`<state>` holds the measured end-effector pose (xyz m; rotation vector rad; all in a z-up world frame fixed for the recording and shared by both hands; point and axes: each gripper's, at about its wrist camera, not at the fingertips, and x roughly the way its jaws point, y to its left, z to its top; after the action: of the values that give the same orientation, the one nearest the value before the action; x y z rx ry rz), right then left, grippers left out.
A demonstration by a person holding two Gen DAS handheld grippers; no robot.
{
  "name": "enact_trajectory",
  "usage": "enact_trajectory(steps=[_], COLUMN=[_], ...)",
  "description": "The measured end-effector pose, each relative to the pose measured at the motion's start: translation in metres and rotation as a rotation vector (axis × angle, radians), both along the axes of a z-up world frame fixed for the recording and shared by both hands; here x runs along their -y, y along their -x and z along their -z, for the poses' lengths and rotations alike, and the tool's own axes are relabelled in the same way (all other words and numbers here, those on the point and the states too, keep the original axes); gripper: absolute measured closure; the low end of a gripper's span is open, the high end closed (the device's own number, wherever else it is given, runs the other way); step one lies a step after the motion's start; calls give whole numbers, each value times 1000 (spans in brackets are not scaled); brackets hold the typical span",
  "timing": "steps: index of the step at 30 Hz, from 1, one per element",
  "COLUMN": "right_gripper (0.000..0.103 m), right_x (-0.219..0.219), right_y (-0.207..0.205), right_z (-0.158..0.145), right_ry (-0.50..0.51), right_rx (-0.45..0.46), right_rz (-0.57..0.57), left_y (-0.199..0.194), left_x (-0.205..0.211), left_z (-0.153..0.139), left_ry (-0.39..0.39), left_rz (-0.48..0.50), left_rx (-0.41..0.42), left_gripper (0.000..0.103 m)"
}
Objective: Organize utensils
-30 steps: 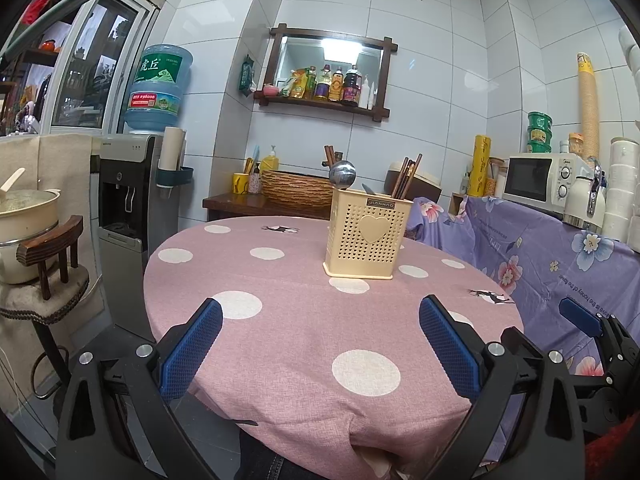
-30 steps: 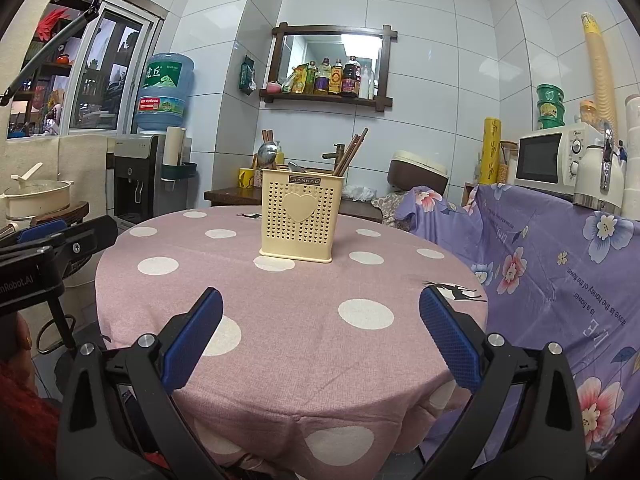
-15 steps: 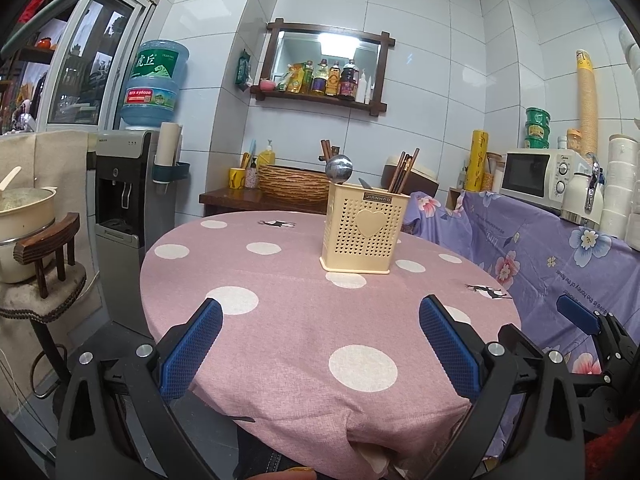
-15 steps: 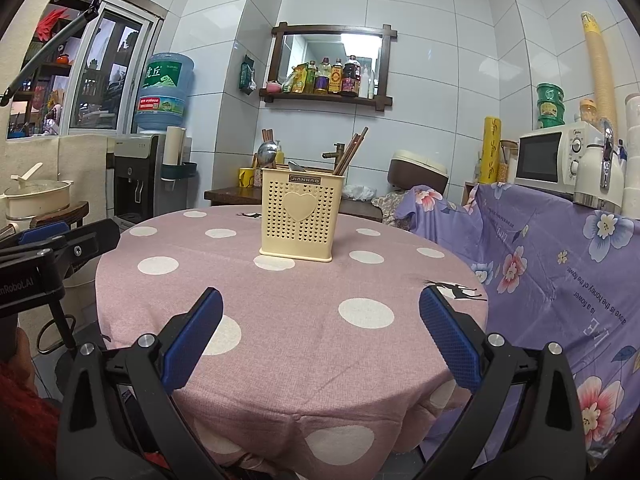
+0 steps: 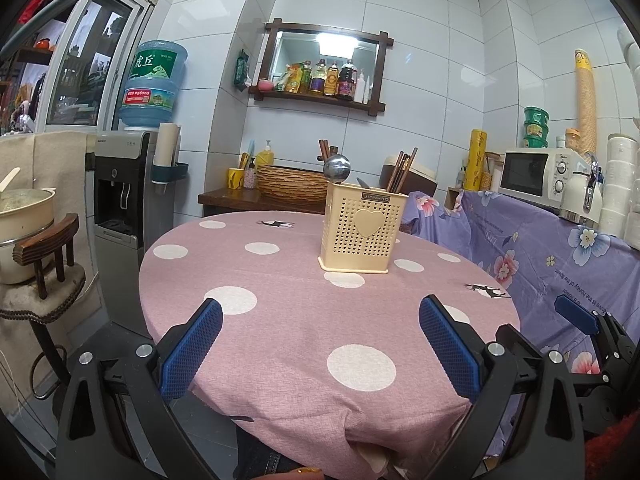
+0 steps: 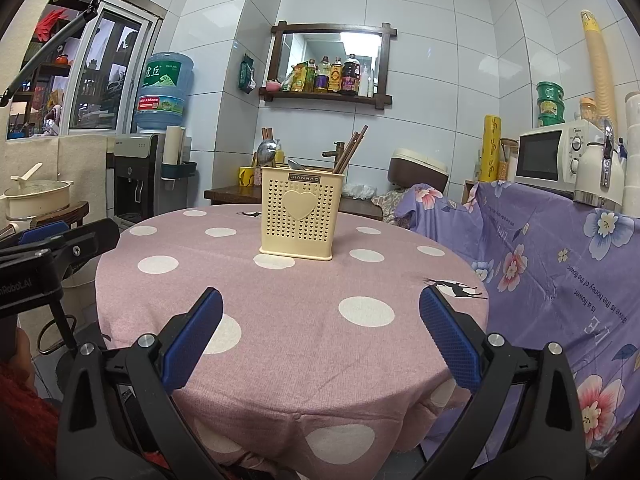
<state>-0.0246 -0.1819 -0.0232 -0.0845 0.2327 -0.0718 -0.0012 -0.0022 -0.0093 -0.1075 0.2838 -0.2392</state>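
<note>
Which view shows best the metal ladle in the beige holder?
The left wrist view: the ladle bowl stands round and clear above the holder rim. In the right wrist view the ladle is smaller, with clutter behind it.

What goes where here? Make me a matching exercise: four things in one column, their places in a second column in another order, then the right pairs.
Things:
1. utensil holder
2. water bottle
3. microwave
4. sauce bottles

Places:
A. on the wooden wall shelf, under the mirror
B. on top of the water dispenser
C. on the pink dotted tablecloth
D. on the surface behind the purple flowered cloth, at the right

Pairs: 1-C, 2-B, 3-D, 4-A
</note>
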Motion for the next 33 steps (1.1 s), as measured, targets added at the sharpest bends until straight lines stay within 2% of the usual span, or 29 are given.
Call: enact_trajectory(steps=[33], right_gripper=[6], right_x=[2], right_y=[-4], right_z=[8], right_ry=[-5], right_rx=[-11], right_rz=[1], left_y=[-3], left_x=[-2], left_z=[1], left_ry=[-1], left_rz=[4], left_rx=[-21], left_gripper=[5])
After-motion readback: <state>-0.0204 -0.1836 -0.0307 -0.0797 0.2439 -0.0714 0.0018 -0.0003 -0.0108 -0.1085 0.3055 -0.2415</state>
